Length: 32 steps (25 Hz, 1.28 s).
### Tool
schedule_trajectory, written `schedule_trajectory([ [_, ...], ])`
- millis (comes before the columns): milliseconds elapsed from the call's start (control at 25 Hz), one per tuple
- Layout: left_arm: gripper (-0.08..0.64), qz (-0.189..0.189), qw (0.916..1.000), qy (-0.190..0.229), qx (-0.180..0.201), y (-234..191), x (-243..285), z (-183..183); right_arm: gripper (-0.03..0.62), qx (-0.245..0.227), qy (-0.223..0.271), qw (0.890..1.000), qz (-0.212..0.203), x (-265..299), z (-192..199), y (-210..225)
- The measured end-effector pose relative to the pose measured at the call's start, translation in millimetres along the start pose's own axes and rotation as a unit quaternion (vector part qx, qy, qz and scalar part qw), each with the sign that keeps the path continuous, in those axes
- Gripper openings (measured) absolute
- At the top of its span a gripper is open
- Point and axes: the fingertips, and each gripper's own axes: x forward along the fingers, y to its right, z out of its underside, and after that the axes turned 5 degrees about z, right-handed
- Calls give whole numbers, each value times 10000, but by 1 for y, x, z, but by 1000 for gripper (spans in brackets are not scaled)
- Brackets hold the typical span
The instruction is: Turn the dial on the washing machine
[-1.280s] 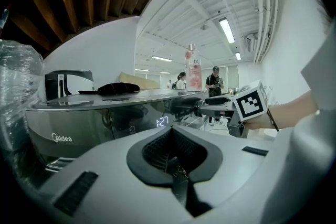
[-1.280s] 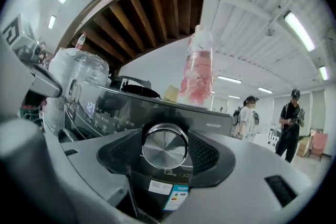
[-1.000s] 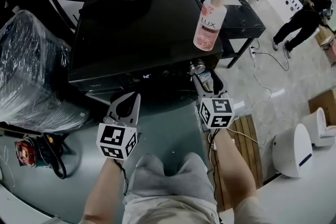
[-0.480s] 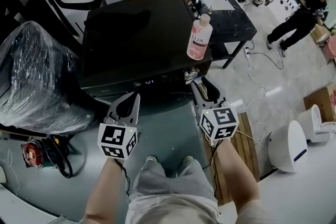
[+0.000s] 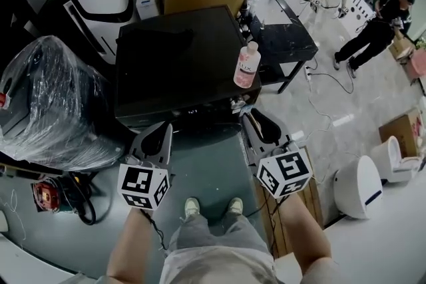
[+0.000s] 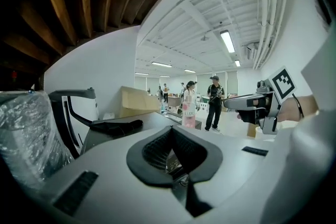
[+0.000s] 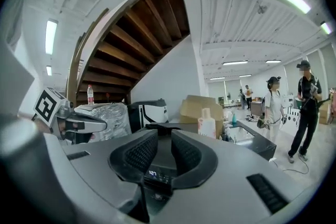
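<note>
**Dial sitting just ahead-left of the right hand-held gripper**

Dial (image 5: 234, 103) is sitting at the right end of the washing machine (image 5: 180, 56) front panel, facing the person, its spin axis pointing out toward them; right hand-held gripper (image 5: 255, 118) is hovering near it, not touching, with the dial lying slightly left of its tips; its jaws are closing on air, only the lit display (image 7: 152, 173) showing through the gap (the dial isn't showing in the right gripper view); left hand-held gripper (image 5: 162, 132) is idling clenched and empty, well apart from the dial, so right is nearer; I'm judging the next move needs reopening, shifting left, then straddling the dial along its axis.
</note>
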Motion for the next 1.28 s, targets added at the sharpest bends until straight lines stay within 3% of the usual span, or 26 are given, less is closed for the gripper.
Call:
schedule_trajectory([
  [480,18,27,9965,485,681,13,-62,-76,51,-205,639,9971,-357,-55,-97,-54],
  [800,20,150,9910,747,1098,32,-86,-106,40,-309,881,9943,-510,-87,-127,-77],
  [1120,18,135,9922,1017,714,43,-103,-127,28,-412,1274,9897,-503,-115,-145,-94],
  [1280,20,25,9909,860,1038,33,-107,-113,28,-418,1240,9892,-665,-113,-144,-106],
])
